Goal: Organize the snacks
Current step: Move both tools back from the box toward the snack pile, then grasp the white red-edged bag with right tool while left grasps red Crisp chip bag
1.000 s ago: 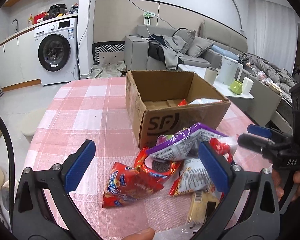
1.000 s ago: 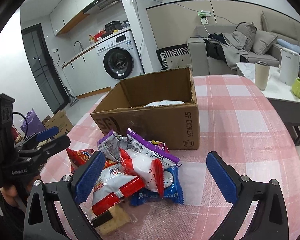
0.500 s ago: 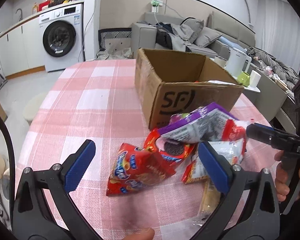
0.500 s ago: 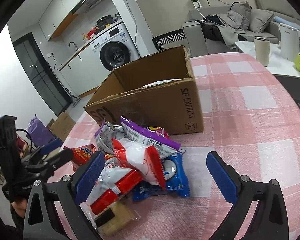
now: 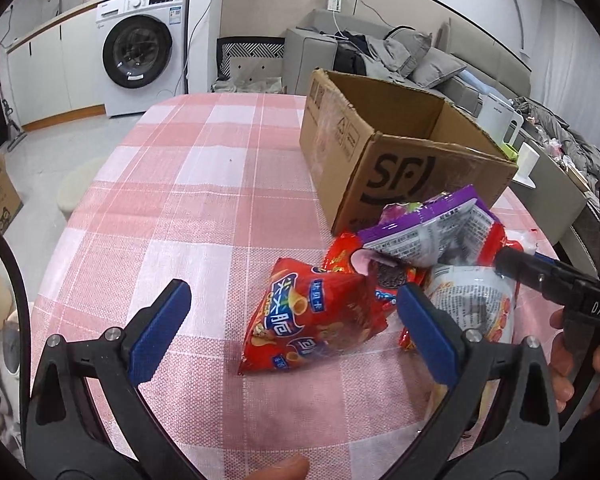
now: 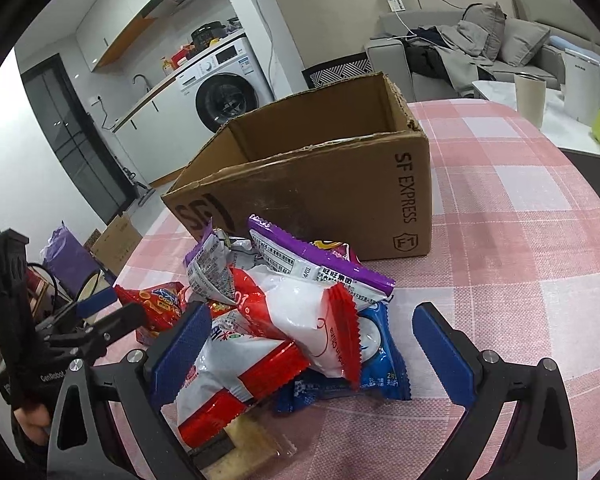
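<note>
A pile of snack packets lies on the pink checked tablecloth (image 5: 204,216) in front of an open cardboard SF box (image 5: 404,152), which also shows in the right wrist view (image 6: 332,196). My left gripper (image 5: 296,324) is open, low over the table, its fingers either side of a red chip bag (image 5: 316,316). Behind it lie a purple packet (image 5: 428,228) and a red Oreo packet (image 5: 380,272). My right gripper (image 6: 312,344) is open around a white-and-red packet (image 6: 308,312), above a blue packet (image 6: 380,368) and a purple packet (image 6: 312,260).
A wafer pack (image 6: 240,444) lies nearest the right gripper's base. Each gripper shows in the other's view, the right one (image 5: 548,280) and the left one (image 6: 96,316). A side table with a kettle (image 6: 584,84) and cup (image 6: 530,96) stands beyond the table's right edge.
Both grippers have moved forward and down toward the pile. The box contents have dropped out of sight behind its rim. Both stay open.
</note>
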